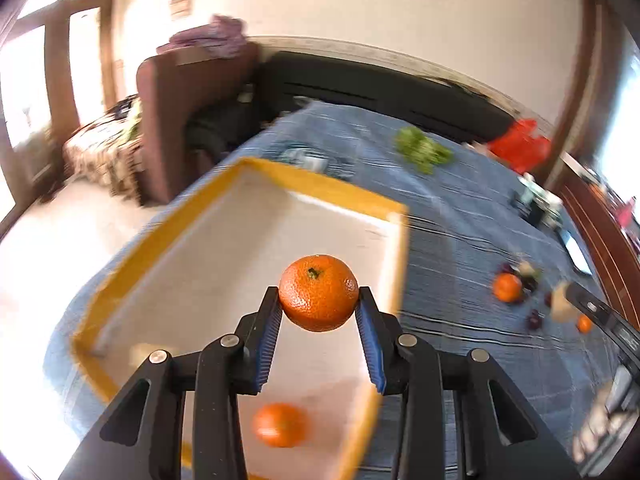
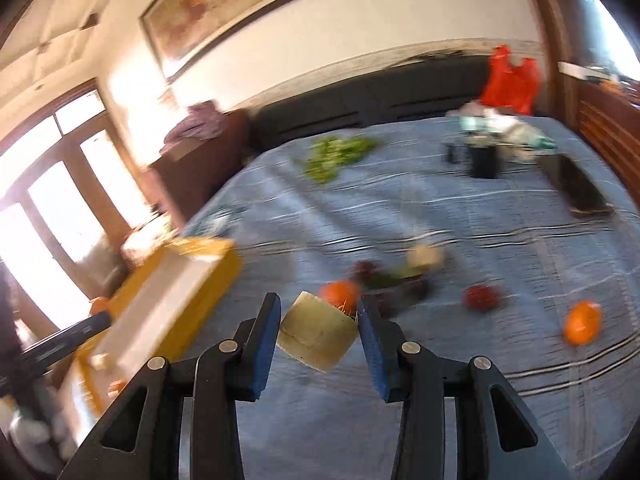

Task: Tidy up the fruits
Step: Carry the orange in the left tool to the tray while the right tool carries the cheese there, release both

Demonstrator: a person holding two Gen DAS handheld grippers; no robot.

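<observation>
Tangerine (image 1: 318,293) is clamped between the blue pads of the left gripper (image 1: 318,312), stem end facing the lens, the jaws narrowed onto its widest girth. The pads (image 1: 269,340) bear on opposite flanks near their tips, so the fruit sits forward of the finger roots and clear of the black linkage. It hangs above the white floor of the yellow-rimmed tray (image 1: 320,186), near the tray's right wall. In my judgement this is a carry posture: fruit held over the container, ready for release. A second tangerine (image 1: 280,425) already lies on the tray floor, below the fingers.

Right gripper (image 2: 318,330) holds a pale, blocky wedge of cut fruit (image 2: 318,334), jaws partly closed on its two sides. The wedge is tilted and sits at the fingertips, lifted off the blue bedspread (image 2: 480,248). Its kind cannot be determined; the view is blurred.

Outward from the right fingers, loose items lie on the bedspread: an orange fruit (image 2: 340,294) just behind the wedge, dark grapes (image 2: 482,297) to the right, another orange fruit (image 2: 583,322) further right, and green grapes (image 2: 336,156) well beyond. The tray stands at the left bedspread edge in that view. Judged from this layout, sorting is partly done; several fruits remain outside.
</observation>
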